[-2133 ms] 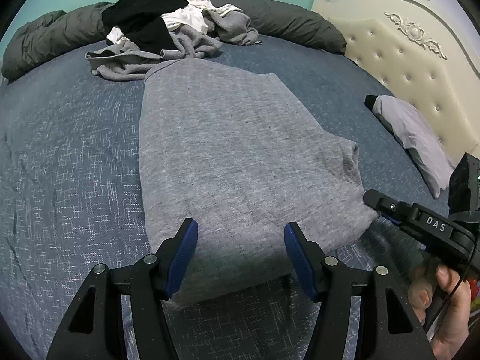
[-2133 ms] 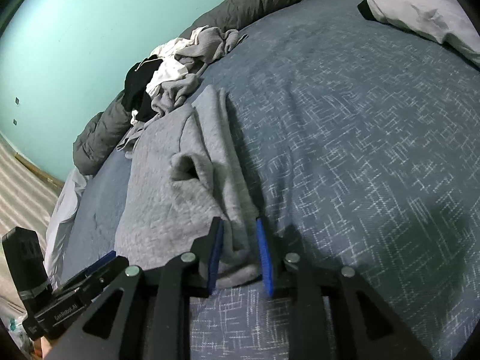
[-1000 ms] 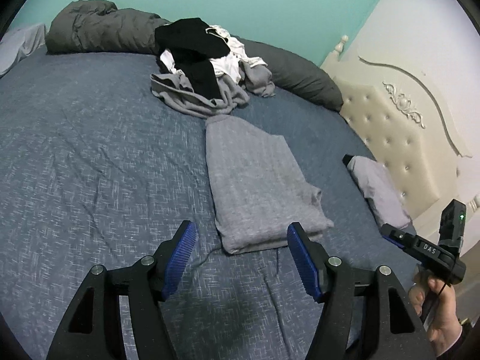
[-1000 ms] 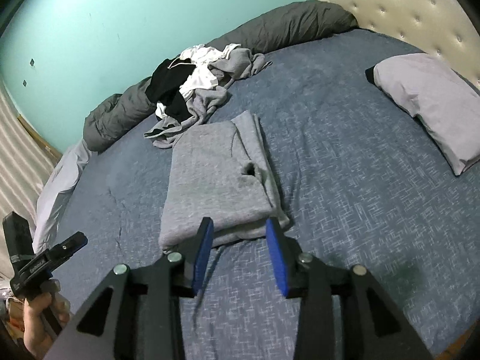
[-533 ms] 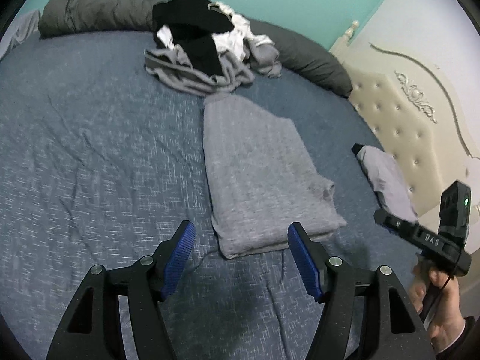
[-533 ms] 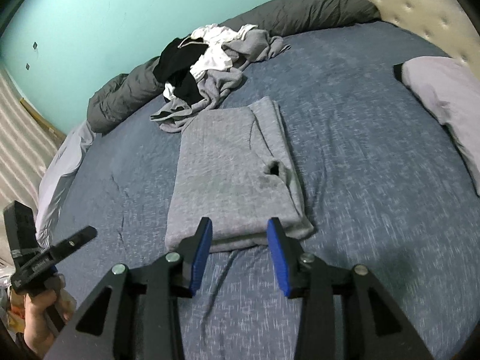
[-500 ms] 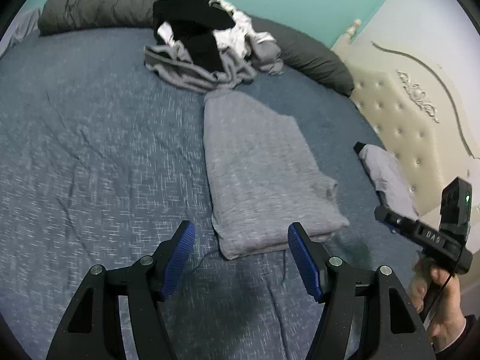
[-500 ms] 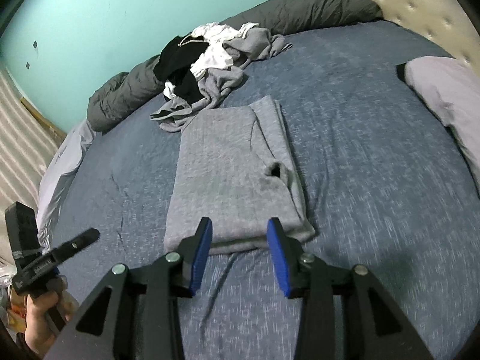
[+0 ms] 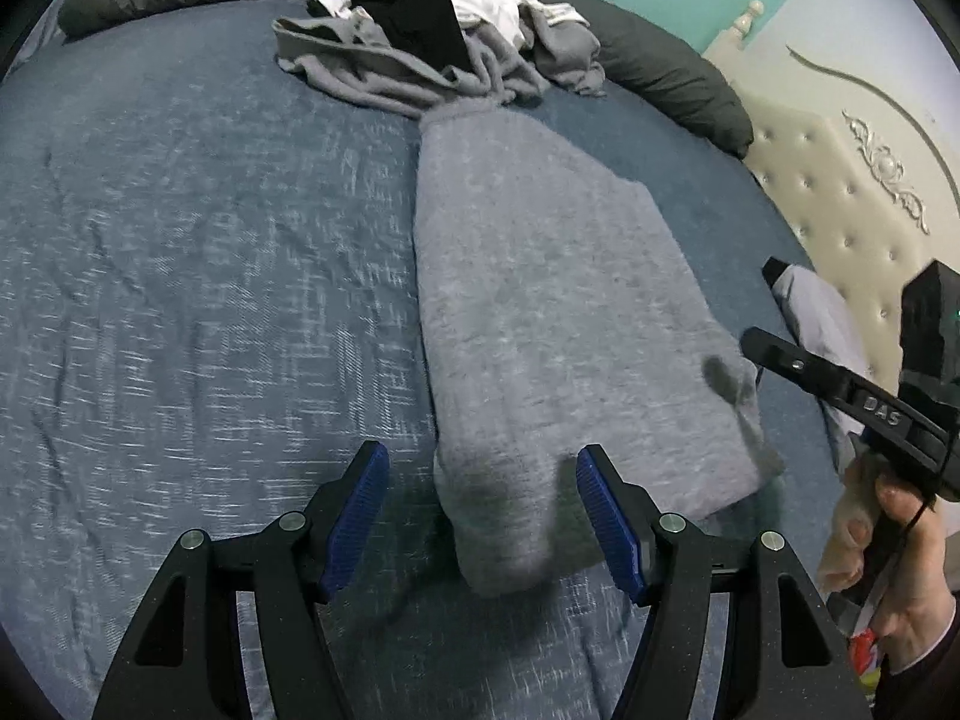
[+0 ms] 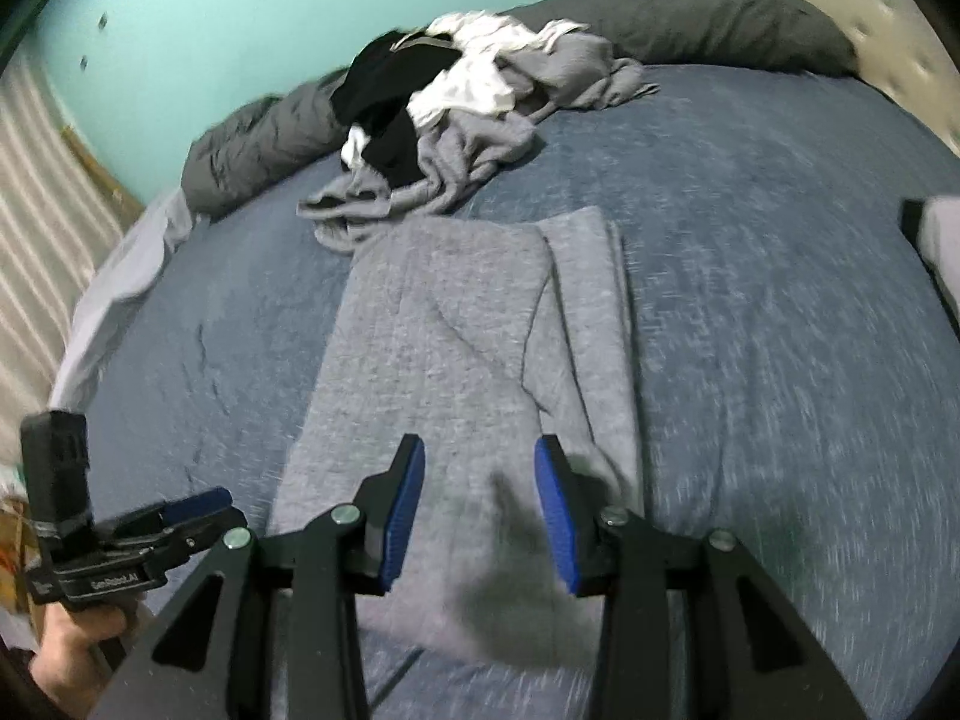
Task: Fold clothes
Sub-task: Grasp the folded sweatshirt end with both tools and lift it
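From the left wrist view, the left gripper is standing wide apart and holding nothing; the near left corner of the folded grey garment is lying between its blue pads without being pinched. The garment is stretching from 6 o'clock toward 12 o'clock across the blue bed, its far end touching the pile of unfolded clothes. At 3 o'clock the right gripper is hovering just beside the garment's right edge, where a small dark opening in the cloth is showing. A risk here: if the left pads close too shallow, they are likely catching only the top layer, so the fold peels open when lifted.

From the right wrist view, the right gripper is standing partly apart, empty, over the garment's near end, with a loose narrower layer lying at 1 o'clock. Closing here could grab that flap alone and skew the fold. At 8 o'clock the left gripper is sitting near the left edge. Uneven lifting by the two could twist the cloth, and carrying the near end too far toward 12 o'clock could drag it into the pile.
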The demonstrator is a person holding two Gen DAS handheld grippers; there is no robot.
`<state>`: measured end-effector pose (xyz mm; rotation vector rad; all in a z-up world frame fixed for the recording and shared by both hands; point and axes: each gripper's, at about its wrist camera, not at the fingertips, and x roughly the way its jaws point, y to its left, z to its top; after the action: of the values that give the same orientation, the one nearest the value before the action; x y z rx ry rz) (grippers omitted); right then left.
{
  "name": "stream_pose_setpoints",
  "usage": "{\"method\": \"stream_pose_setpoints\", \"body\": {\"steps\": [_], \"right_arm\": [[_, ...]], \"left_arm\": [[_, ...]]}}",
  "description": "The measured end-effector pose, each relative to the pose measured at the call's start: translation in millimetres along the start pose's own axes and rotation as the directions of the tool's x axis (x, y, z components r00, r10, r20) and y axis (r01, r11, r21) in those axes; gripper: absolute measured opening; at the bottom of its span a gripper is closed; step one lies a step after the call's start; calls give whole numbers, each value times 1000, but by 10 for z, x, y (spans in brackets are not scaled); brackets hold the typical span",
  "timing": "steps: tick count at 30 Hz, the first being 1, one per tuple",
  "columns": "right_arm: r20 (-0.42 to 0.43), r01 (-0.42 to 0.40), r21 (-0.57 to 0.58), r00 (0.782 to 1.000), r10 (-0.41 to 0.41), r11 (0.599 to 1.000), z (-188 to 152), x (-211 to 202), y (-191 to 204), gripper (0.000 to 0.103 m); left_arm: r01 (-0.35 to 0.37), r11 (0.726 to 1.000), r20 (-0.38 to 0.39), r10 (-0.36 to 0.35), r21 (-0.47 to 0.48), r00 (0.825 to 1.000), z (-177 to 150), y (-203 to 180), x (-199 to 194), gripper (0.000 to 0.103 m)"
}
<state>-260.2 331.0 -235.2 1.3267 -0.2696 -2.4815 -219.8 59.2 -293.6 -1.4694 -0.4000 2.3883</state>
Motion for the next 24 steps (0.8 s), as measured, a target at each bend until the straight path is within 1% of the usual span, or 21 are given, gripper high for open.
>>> {"method": "stream_pose_setpoints", "body": {"steps": [4,5,6,7,10,12,16,17,19,21,22,23,24], "right_arm": [[-54,53,-44,997,-55,998,-114,222,-103,37],[-64,66,-52,996,-69,996,-155,254,-142,34],[-69,77,-60,994,-81,995,-198,272,-187,26],[-75,88,-68,993,-93,994,-242,289,-232,21],[-89,114,-74,989,-121,991,-358,314,-361,20],[-99,118,-60,987,-124,991,-409,296,-424,20],[-120,119,-43,985,-123,992,-432,189,-489,21],[-125,116,-31,985,-119,993,-435,155,-512,22],[-121,104,9,987,-102,995,-443,58,-580,31],[-95,79,62,993,-73,995,-439,-70,-648,35],[-80,66,91,995,-58,994,-431,-127,-683,42],[-67,47,119,997,-39,992,-422,-180,-719,46],[-59,26,144,998,-18,989,-418,-219,-747,53]], "left_arm": [[39,999,-11,-40,-22,999,-127,13,74,66],[54,998,-11,-55,-35,998,-157,22,79,63],[65,997,-15,-66,-44,998,-185,18,86,59],[75,996,-19,-77,-52,997,-213,11,93,58],[72,997,-31,-74,-38,997,-303,-67,92,56],[69,997,-50,-71,-37,996,-345,-89,93,56],[69,996,-53,-72,-51,996,-338,-66,14,56],[63,997,-49,-65,-47,997,-326,-67,-19,56],[53,998,-43,-55,-38,998,-284,-62,-68,57],[49,998,-38,-50,-35,998,-225,-54,-96,62],[51,998,-37,-53,-33,998,-189,-51,-98,63],[57,998,-43,-58,-37,997,-165,-51,-77,66],[63,997,-49,-65,-42,997,-143,-53,-51,72]]}}
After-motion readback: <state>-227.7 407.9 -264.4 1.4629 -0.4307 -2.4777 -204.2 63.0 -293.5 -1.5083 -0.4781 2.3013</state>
